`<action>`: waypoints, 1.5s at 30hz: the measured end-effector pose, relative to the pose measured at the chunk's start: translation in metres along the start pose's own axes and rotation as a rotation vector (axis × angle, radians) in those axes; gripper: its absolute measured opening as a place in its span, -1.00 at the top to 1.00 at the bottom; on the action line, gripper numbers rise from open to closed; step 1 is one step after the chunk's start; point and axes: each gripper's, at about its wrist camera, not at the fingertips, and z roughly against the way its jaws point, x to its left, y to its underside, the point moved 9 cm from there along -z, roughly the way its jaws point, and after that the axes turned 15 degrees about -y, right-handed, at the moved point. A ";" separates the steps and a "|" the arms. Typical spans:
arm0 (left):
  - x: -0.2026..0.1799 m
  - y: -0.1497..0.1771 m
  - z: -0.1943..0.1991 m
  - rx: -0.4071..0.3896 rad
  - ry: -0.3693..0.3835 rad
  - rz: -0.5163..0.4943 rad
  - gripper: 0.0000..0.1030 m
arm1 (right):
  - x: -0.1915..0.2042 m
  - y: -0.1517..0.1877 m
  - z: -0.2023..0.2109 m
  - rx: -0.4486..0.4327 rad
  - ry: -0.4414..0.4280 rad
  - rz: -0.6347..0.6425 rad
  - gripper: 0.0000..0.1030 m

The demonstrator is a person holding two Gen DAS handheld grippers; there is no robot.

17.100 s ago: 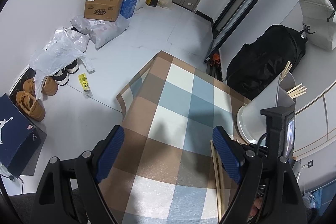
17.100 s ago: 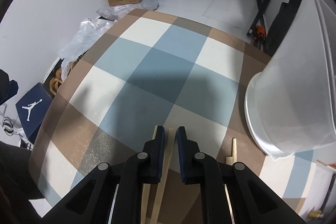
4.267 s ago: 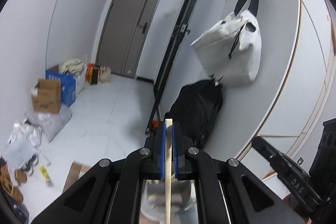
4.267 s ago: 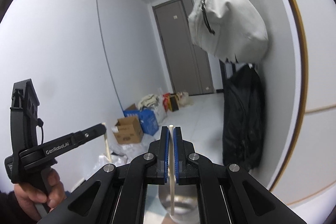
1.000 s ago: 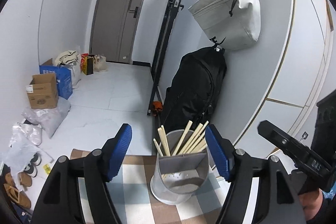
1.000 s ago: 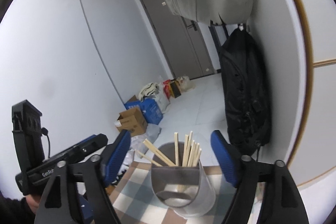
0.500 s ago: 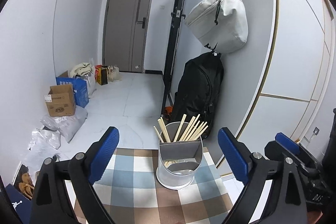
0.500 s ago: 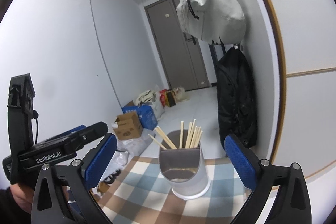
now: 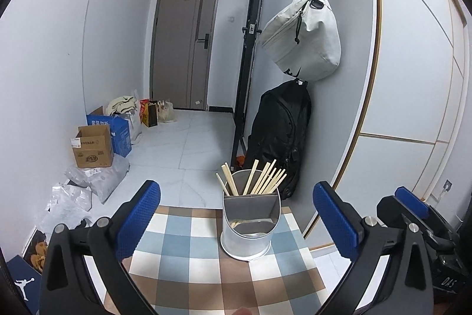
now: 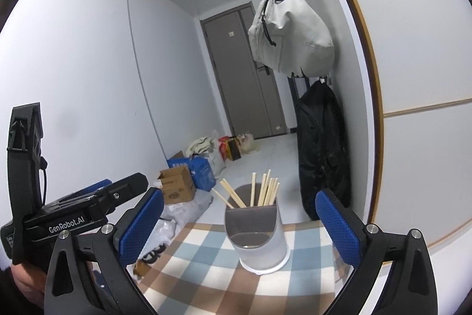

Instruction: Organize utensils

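Left tool (image 9: 236, 217) — jaws spread wide, just been opening, nothing between. Chopsticks (image 9: 259, 177) are seen upright in the white holder (image 9: 249, 229), frame centre, on the checked table (image 9: 183, 250). Right tool (image 10: 236, 222) — likewise spread, empty.

left tongs (image 9: 236, 214): black plastic arms with triangular cut-outs, silver screw heads near the tips.
left pads (image 9: 138, 217): blue, dimpled rubber facing.
right tongs (image 10: 238, 222): same black frame, silver screws at each arm, blue textured pads (image 10: 339, 223).
marking on left tongs, seen from the right wrist: white "genrobot.ai" lettering on the black side bar.
marking on right tongs, seen from the left wrist: white "das" on the black body.
cable: thin black lead by the upright black block on the left tongs.
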 end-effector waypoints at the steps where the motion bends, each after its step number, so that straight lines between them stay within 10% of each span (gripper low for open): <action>1: 0.000 0.000 0.000 -0.003 -0.001 -0.001 -0.95 | 0.000 0.000 0.000 0.000 0.001 0.000 -1.00; 45: -0.003 0.011 0.000 0.028 -0.005 0.002 -0.95 | -0.009 0.006 0.007 0.005 0.018 -0.031 -1.00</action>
